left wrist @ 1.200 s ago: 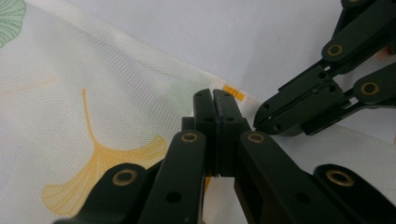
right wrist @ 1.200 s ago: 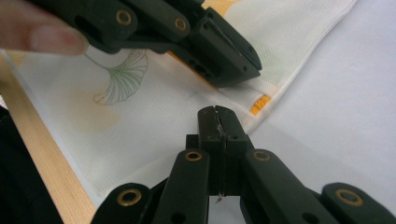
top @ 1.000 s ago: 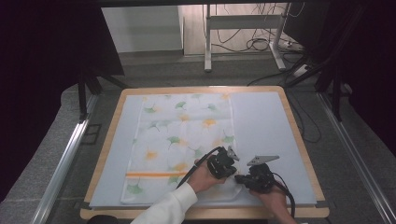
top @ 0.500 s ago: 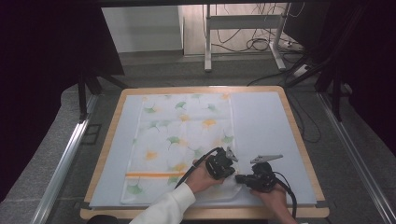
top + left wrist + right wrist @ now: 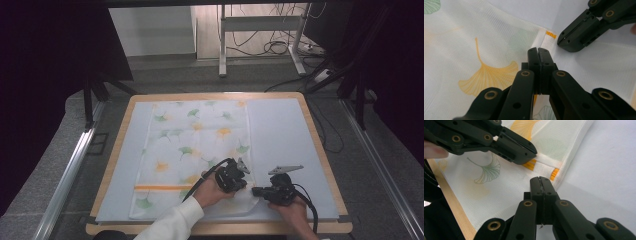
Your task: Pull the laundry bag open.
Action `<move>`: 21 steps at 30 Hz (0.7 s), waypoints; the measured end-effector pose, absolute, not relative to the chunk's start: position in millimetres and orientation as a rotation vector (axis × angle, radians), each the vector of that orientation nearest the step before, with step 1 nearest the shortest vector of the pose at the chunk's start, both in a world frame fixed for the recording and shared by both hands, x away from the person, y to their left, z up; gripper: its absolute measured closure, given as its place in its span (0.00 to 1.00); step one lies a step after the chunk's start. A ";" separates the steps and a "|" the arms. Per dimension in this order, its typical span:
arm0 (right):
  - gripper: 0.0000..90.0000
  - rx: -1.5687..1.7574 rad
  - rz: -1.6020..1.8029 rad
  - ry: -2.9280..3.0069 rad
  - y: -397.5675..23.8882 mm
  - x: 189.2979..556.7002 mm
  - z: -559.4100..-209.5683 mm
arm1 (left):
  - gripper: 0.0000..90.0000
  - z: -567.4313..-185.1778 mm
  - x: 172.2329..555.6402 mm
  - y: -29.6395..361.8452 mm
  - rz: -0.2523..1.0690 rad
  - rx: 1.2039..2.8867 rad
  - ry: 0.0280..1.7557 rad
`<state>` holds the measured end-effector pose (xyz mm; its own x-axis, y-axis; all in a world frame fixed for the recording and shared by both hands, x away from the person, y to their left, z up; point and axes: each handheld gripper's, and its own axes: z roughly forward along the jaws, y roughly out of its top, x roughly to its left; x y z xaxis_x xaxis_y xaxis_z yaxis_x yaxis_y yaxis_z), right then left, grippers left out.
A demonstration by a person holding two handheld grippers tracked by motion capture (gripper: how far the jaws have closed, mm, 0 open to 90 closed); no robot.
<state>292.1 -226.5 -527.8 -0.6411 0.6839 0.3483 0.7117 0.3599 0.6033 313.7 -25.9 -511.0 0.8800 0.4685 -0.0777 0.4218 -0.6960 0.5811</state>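
- High view: the ginkgo-print cloth (image 5: 192, 155) lies flat on the table's (image 5: 320, 150) pale blue cover, left of the middle, its orange stripe toward the near edge.
- The left gripper (image 5: 239, 181) rests on the cloth's near right corner, jaws pressed together with no fabric seen between them.
- The right gripper (image 5: 256, 190) sits just beside that corner, jaws likewise closed and empty.
- Beyond the far edge, a desk frame (image 5: 260, 35) and cables (image 5: 280, 47) stand on the floor.

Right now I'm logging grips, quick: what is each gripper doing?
Left gripper: closed, tips over the leaf-print cloth; cannot tell if it pinches fabric.
Right gripper: closed, by the cloth's corner; no grip visible.
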 end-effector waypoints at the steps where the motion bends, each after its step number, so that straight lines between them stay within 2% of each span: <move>1: 1.00 -1.315 -1.167 -2.558 -226.5 292.1 -527.9 | 1.00 -510.7 313.3 -25.5 0.106 2.439 0.641; 21: 1.00 -1.300 -1.174 -2.572 -226.8 291.5 -528.1 | 1.00 -508.6 309.3 -14.2 0.109 2.448 0.654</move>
<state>291.5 -226.8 -528.1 -0.6504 0.6795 0.3397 0.7018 0.3664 0.6109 309.3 -14.2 -508.6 0.8754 0.4781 -0.0714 0.4294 -0.7012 0.5692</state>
